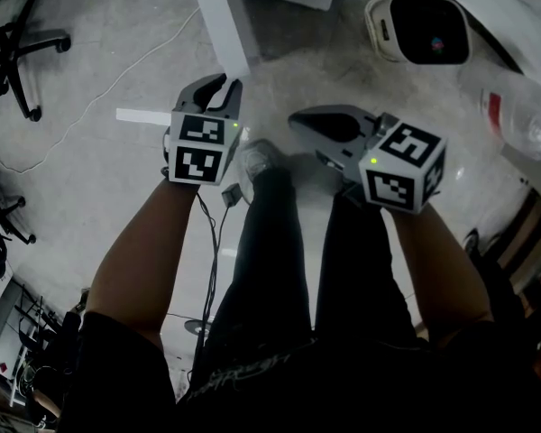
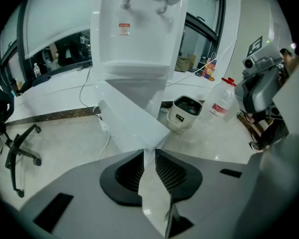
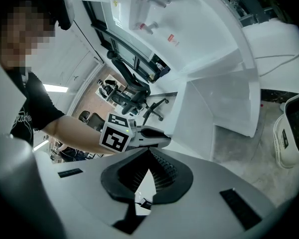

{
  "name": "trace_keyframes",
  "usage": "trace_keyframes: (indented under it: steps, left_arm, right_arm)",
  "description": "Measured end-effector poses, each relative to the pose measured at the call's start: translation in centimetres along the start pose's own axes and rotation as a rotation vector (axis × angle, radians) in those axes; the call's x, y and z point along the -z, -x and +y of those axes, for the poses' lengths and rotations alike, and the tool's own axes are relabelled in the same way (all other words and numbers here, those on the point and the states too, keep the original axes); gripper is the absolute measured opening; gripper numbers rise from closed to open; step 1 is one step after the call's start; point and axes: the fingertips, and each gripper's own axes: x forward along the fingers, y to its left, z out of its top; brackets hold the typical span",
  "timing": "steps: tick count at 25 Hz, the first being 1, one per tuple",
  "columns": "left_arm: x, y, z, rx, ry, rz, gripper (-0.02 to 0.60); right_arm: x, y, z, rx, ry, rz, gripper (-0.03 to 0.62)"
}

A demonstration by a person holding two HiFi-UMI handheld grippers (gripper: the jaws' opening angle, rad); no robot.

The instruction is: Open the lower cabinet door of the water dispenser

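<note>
The left hand-held gripper [image 1: 224,84] is sitting in the upper middle of the head view, clenched on the free edge of the lower cabinet door [image 2: 132,118]. In its own view the thin white panel is running straight down between the two jaws, and the pads are pressing on it. The door is standing swung out from the water dispenser [image 2: 139,29], which is filling the top centre of the left gripper view with its two taps. In the right gripper view the lower cabinet [image 3: 229,103] is showing at centre right as an open white compartment with plain walls. The right hand-held gripper [image 1: 296,122] is hovering right of centre in the head view, its jaws drawn together with nothing between them. On the floor, at the upper right of the head view, a white round-cornered container [image 1: 417,27] is lying with a dark opening; something coloured may be showing inside, but it is too small to tell. Just right of it a clear plastic bottle [image 1: 523,111] with a red label is resting; its contents cannot be made out.
</note>
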Motion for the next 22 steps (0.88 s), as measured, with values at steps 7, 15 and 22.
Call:
trace_keyframes:
  steps: [7,15,22]
  left_arm:
    - [1.3,0.9,2.1,0.006,0.001,0.006,0.071]
    - [2.9,2.0,4.8,0.012,-0.024,0.015,0.071]
    - [3.6,2.6,6.8,0.029,-0.090,0.017,0.072]
  right_arm:
    - [-0.4,-2.6,0.8,0.006,0.013,0.024,0.012]
    - [-0.7,-5.8,2.5,0.001,0.029,0.049,0.012]
    - [-1.4,-7.9,3.0,0.002,0.032,0.067,0.012]
